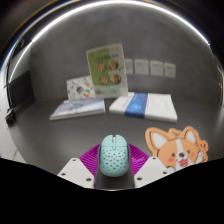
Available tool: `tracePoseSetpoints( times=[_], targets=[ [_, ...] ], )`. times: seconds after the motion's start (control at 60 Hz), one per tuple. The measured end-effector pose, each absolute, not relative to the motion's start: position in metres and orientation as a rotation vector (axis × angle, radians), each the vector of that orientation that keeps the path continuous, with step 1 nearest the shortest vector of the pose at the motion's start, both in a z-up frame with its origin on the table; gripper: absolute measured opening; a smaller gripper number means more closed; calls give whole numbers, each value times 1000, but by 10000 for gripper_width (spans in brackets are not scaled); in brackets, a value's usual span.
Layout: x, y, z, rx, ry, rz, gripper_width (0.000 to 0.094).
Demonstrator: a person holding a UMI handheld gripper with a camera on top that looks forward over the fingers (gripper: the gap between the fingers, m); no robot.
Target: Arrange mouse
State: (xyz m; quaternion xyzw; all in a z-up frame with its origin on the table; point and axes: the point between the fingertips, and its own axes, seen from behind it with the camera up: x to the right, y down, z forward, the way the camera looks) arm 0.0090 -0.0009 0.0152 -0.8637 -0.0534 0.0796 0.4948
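Tool [113, 176]: two fingers at the near end of the view, each with a magenta pad [91, 158] on its inner face. The fingers sit close against either flank of the mouse; whether they actually press on it cannot be told.

Mouse [113, 154]: pale mint green with small dark speckles, rounded, lengthwise between the two fingers, its nose pointing away from the tool.

Corgi mat [176, 148]: cartoon dog shape, orange and white, flat on the bench just ahead of the tool and to its right.

Bench [60, 135]: grey, plain surface carrying everything.

Books: one with a teal cover [78, 108] beyond the tool to the left; one white and blue [143, 105] beyond to the right, both lying flat.

Upright printed card [107, 71]: standing behind the books, pictures on its face, text too small to read.

Wall [60, 55]: grey, behind the card, with a row of white sockets [150, 67].
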Motion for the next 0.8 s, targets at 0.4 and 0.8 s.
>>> tracePoseSetpoints(
  times=[0.4, 0.8],
  targets=[
    [185, -39, 160, -1818, 54, 27, 389],
    [210, 7, -13, -2102, 56, 1, 458]
  ],
)
